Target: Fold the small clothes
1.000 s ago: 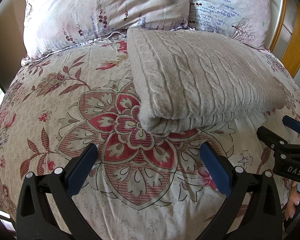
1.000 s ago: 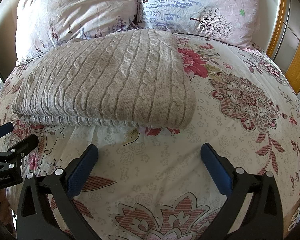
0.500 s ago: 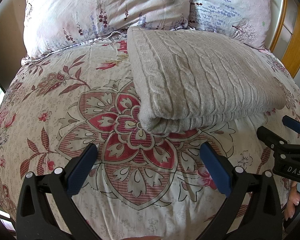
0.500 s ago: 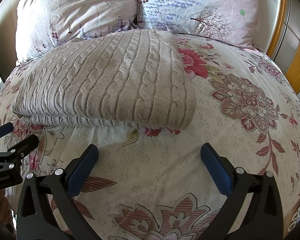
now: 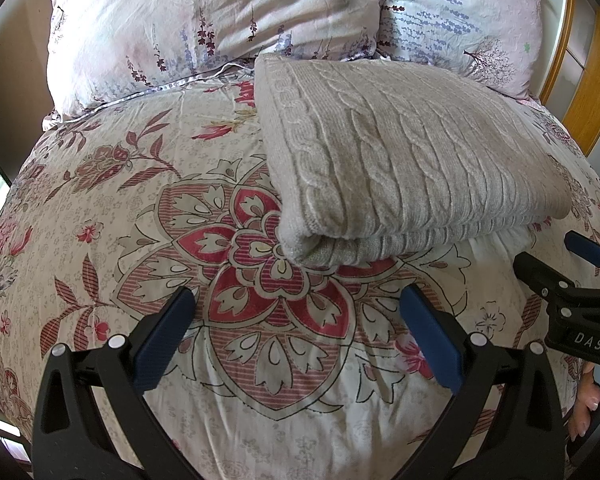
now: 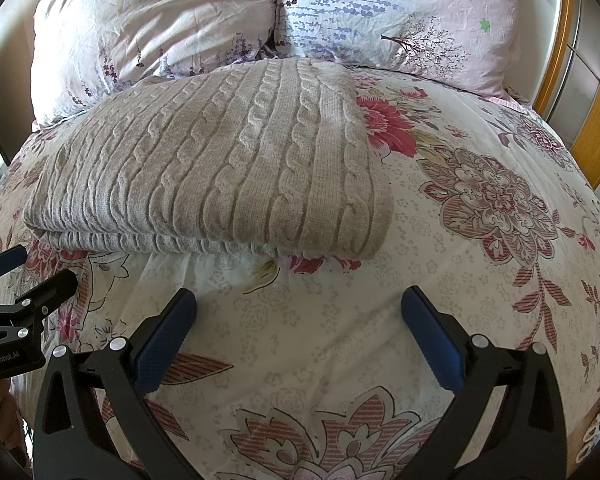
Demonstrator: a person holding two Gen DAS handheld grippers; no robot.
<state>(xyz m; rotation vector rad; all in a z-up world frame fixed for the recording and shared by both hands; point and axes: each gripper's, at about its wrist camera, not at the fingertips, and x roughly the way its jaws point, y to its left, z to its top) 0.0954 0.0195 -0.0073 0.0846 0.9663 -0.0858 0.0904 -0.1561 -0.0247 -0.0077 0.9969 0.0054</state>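
Observation:
A beige cable-knit sweater (image 5: 400, 160) lies folded into a thick rectangle on the floral bedspread (image 5: 140, 220), its folded edge toward me. In the right wrist view the same sweater (image 6: 228, 168) sits ahead and to the left. My left gripper (image 5: 296, 316) hovers open over the bedspread just short of the sweater's near left corner, holding nothing. My right gripper (image 6: 298, 316) is open too, a little back from the sweater's near right corner. Each gripper shows at the edge of the other's view: the right gripper (image 5: 572, 276) and the left gripper (image 6: 16, 280).
Two floral pillows (image 5: 212, 28) (image 6: 400, 12) lie against the head of the bed behind the sweater. A wooden-framed panel (image 6: 588, 92) stands at the right. A person's fingers (image 5: 588, 400) hold the right tool.

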